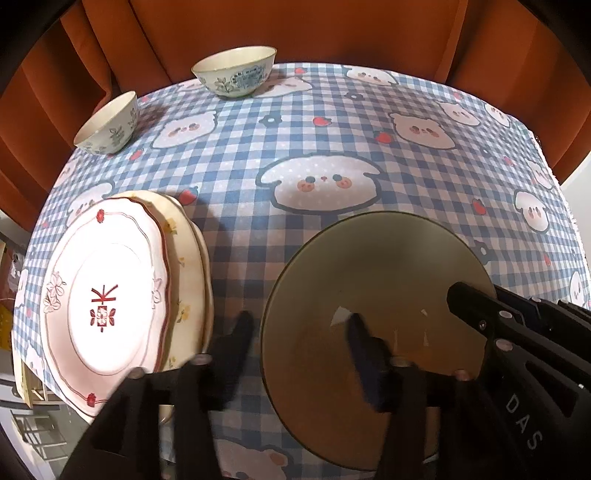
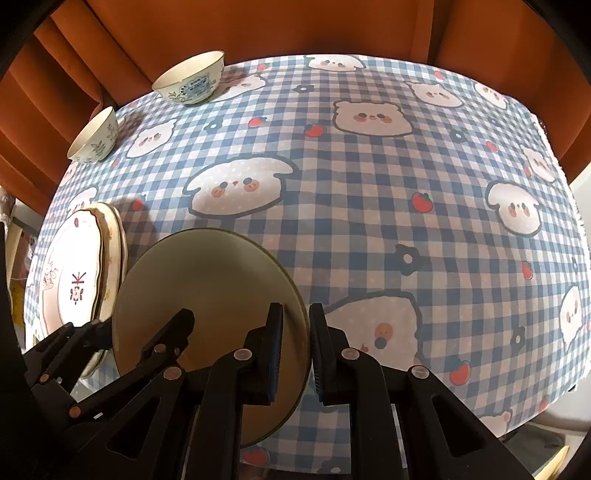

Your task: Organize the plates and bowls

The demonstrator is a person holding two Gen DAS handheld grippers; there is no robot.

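Two hand-held grippers meet at my olive plate point(image 2: 207, 295) on the checked worktop point(image 2: 369, 184): the right hand-held gripper point(image 2: 295, 350) clamps its rim, the left hand-held gripper point(image 1: 299, 350) straddles the opposite rim, released. Stacked plates point(image 1: 110, 295) lie left.

Warm indoor light, fairly dim overall. Both views have heavy fisheye bend: tablecloth point(image 1: 369, 147) bulges like a dome, corners go black. White plate point(image 1: 107, 306) in the left wrist view is nearly blown out, pattern still readable. Soft shadows fall from the bowls point(image 1: 236, 72) and off the plate stack's far edge. Left gripper point(image 1: 299, 347) fingers smeared with motion blur there; right gripper point(image 2: 296, 347) in its own view sharp. Curtain point(image 2: 258, 26) evenly lit.
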